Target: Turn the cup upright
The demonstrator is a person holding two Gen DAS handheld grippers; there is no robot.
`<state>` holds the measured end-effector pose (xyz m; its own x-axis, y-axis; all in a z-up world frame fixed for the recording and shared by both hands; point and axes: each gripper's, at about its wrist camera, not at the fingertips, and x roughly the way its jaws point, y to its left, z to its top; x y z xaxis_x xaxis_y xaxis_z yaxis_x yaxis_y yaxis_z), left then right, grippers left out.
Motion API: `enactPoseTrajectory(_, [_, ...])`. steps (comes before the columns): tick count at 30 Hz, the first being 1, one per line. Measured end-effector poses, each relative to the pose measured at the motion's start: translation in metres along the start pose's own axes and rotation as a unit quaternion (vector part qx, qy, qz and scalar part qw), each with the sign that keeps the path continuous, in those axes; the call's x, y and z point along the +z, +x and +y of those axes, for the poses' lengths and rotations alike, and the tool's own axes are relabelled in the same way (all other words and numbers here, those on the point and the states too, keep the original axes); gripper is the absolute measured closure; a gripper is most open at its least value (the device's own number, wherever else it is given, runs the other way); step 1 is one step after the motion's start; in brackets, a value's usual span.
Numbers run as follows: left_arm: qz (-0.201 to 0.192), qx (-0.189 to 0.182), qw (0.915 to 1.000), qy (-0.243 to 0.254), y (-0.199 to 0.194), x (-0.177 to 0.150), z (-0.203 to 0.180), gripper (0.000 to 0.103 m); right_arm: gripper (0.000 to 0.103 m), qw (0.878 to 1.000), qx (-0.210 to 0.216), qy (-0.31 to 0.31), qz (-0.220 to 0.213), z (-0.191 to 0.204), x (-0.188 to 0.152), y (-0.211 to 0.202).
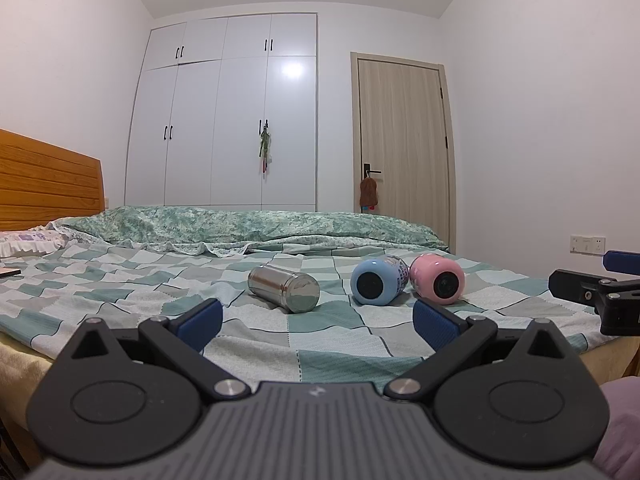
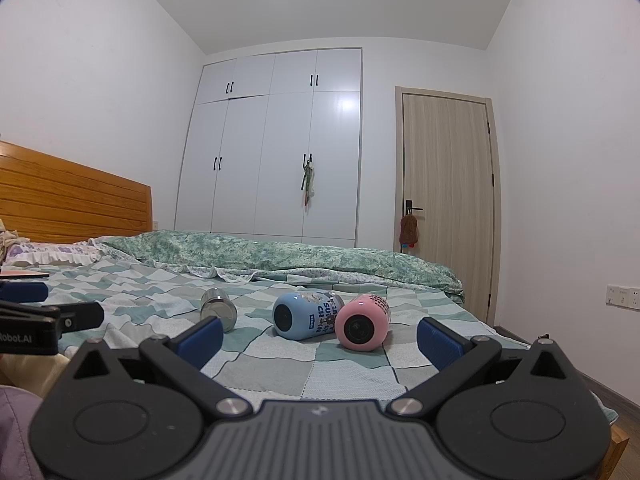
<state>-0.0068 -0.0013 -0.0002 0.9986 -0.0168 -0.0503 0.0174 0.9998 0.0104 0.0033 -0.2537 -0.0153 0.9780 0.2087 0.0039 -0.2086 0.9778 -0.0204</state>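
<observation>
Three cups lie on their sides on the checked bedsheet: a steel cup, a blue cup and a pink cup. In the right wrist view the steel cup is left, the blue cup middle, the pink cup right. My left gripper is open and empty, short of the cups near the bed's front edge. My right gripper is open and empty, also short of the cups. Each gripper shows at the side of the other's view.
A rumpled green quilt lies across the far side of the bed. A wooden headboard and pillow are at the left. White wardrobe and a wooden door stand behind.
</observation>
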Motion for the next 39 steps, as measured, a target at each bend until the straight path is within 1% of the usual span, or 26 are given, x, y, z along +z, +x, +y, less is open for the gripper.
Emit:
enactPoseTrajectory(31, [0.000, 0.000, 1.0000, -0.001, 0.000, 0.000, 0.000, 0.000, 0.000, 1.000, 0.000, 0.000, 0.000, 0.000, 0.000, 0.001])
enactPoseTrajectory(34, [0.010, -0.006, 0.9999, -0.008, 0.003, 0.005, 0.000, 0.000, 0.000, 1.000, 0.005, 0.002, 0.008, 0.000, 0.002, 0.004])
enactPoseTrajectory(37, [0.007, -0.010, 0.9999, -0.008, 0.007, 0.015, 0.003, 0.000, 0.000, 1.000, 0.019, -0.001, 0.016, 0.006, 0.010, 0.011])
enactPoseTrajectory(39, [0.004, -0.011, 0.9999, -0.003, 0.014, 0.025, 0.006, 0.000, 0.000, 0.999, 0.026, -0.001, 0.019, 0.008, 0.020, 0.024])
